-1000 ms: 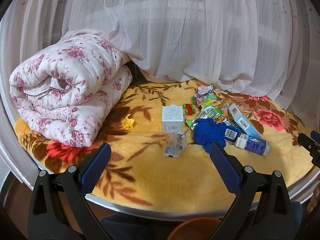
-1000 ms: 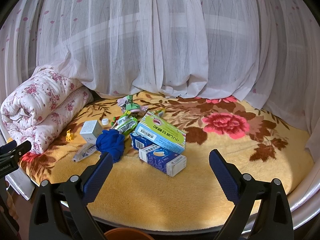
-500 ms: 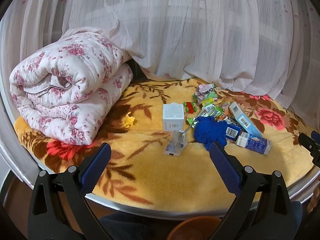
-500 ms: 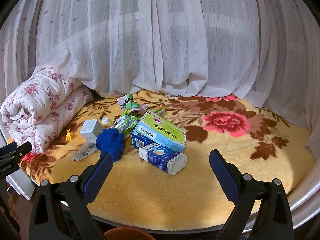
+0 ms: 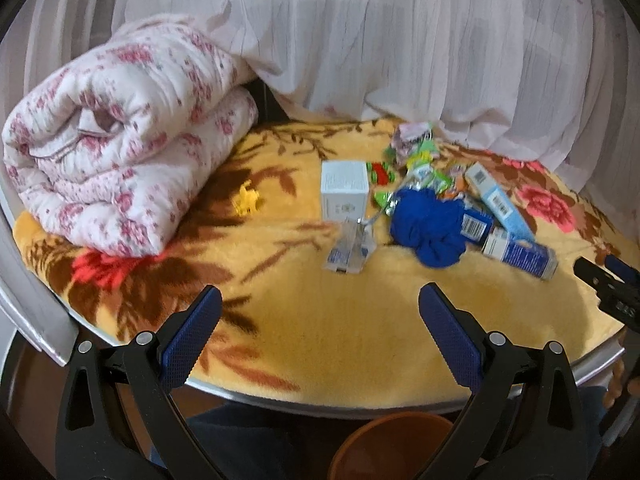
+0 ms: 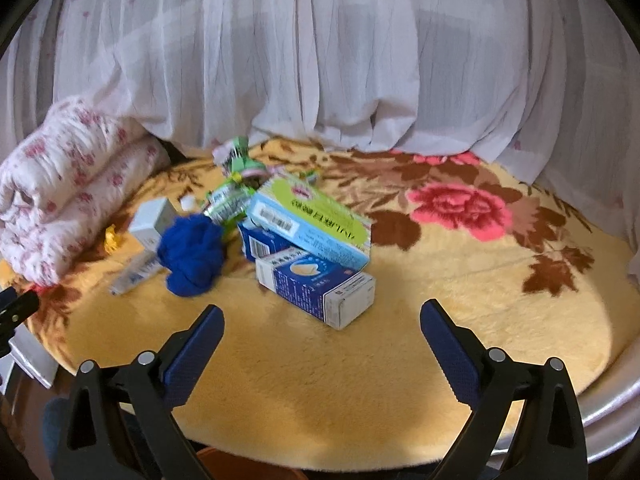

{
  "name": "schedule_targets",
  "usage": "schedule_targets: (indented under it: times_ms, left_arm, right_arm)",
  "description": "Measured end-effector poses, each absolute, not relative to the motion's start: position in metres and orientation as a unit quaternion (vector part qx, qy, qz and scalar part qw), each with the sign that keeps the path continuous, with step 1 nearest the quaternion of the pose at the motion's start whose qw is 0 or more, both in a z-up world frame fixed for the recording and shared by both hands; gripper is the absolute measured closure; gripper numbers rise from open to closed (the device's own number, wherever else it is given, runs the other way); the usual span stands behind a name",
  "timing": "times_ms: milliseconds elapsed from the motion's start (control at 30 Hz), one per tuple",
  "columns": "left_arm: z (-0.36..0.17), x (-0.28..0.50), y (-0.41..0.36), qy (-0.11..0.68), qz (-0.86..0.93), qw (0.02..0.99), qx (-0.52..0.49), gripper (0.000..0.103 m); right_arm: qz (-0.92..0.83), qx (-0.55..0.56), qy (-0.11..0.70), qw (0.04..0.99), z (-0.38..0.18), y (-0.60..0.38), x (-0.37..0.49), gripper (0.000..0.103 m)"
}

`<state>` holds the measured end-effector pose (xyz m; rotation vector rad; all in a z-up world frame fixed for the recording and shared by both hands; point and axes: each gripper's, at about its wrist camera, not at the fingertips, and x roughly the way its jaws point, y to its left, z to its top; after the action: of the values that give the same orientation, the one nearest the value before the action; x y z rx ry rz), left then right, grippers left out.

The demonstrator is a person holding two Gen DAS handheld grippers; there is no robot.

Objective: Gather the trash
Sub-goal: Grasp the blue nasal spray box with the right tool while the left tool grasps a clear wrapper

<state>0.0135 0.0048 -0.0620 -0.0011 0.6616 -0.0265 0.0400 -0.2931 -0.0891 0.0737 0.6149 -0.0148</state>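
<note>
A pile of trash lies on a yellow floral blanket (image 5: 304, 320): a white box (image 5: 344, 190), a clear blister pack (image 5: 350, 246), a crumpled blue cloth (image 5: 432, 228), blue-and-white cartons (image 6: 316, 284), a green-and-blue box (image 6: 310, 222) and green wrappers (image 6: 230, 200). My left gripper (image 5: 320, 336) is open and empty, short of the blister pack. My right gripper (image 6: 322, 344) is open and empty, just in front of the blue-and-white carton. The right gripper's tip shows in the left wrist view (image 5: 608, 284).
A rolled pink floral quilt (image 5: 120, 160) lies at the left of the blanket. White sheer curtains (image 6: 320, 60) hang behind. A brown bin rim (image 5: 396, 448) sits below the bed's metal edge (image 5: 320, 404). A small yellow toy (image 5: 248, 200) lies near the quilt.
Both grippers have moved forward toward the pile, so the trash looks larger and nearer. Both stay open and empty. Nothing on the blanket has moved.
</note>
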Motion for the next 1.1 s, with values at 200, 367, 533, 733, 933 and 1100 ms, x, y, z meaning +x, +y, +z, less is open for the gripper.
schedule_targets:
  times_ms: [200,367,533,733,933,1100]
  left_arm:
    - [-0.075,0.028,0.009,0.351,-0.013,0.936,-0.002,0.007]
    - [-0.081,0.036,0.014,0.36,-0.011,0.933,-0.004,0.007]
    - [-0.087,0.048,0.023,0.374,-0.005,0.927,-0.013,0.007]
    - [-0.091,0.058,0.029,0.382,-0.003,0.924,-0.02,0.007]
    - [-0.095,0.066,0.025,0.388,-0.012,0.921,-0.02,0.007]
    - [-0.099,0.087,0.018,0.385,-0.023,0.922,-0.009,0.007]
  right_arm:
    - [0.025,-0.022,0.322,0.946,-0.104,-0.287,0.092,0.006]
    - [0.077,-0.053,0.391,0.916,-0.12,-0.293,0.15,0.006]
    - [0.123,-0.048,0.457,0.88,-0.14,-0.295,0.182,0.007]
    - [0.134,-0.021,0.478,0.868,-0.145,-0.293,0.188,0.036]
    - [0.144,-0.002,0.464,0.874,-0.132,-0.29,0.157,0.047]
    - [0.147,0.012,0.439,0.886,-0.113,-0.291,0.126,0.047]
